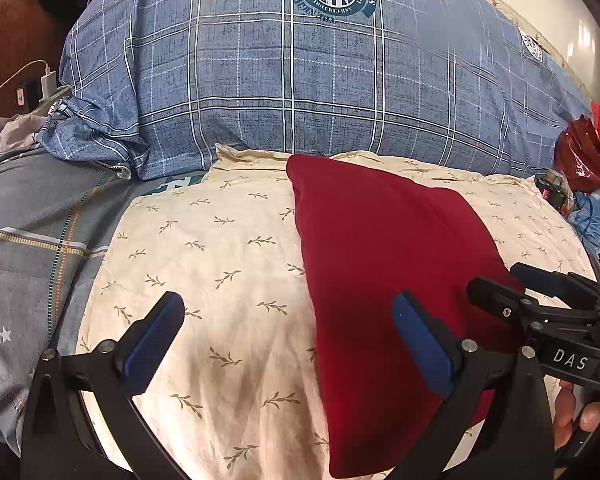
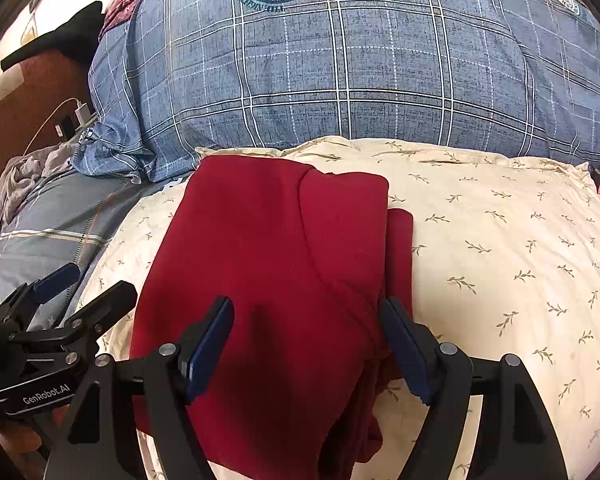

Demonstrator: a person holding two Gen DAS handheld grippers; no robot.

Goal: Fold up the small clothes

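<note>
Bedroom, work done on a bed: cream pillow (image 2: 500,248) with a leaf print serves as my folding surface, blue plaid duvet (image 2: 340,72) heaped behind it, grey checked sheet (image 1: 32,240) off to the left.

Red garment (image 2: 268,280) lies flat on the pillow, nearer its left half. From the right wrist view it looks already folded: a long panel with a second layer doubled over on the right, and a narrow strip of a lower layer showing past that edge. Edges fairly straight, no sleeve or loose part hanging out. From the left wrist view it reads as one tidy oblong.

My judgement: this piece is mostly done, perhaps one more fold across its length to make it compact, or it may be finished as it lies. What kind of garment it is, I cannot tell.

My left gripper (image 1: 288,344) hovers with fingers spread wide, one over bare pillow, the other over the garment's left edge; holding nothing. My right gripper (image 2: 308,348) is also spread apart, straddling the garment's near right part; whether the fingers touch the cloth I cannot tell.

Containers: none for the folded clothes in sight. Red plastic bag (image 1: 584,156) sits at the far right among clutter; contents not visible. No other clothes waiting that I can identify, bar some rumpled grey cloth (image 2: 24,176) at far left.
</note>
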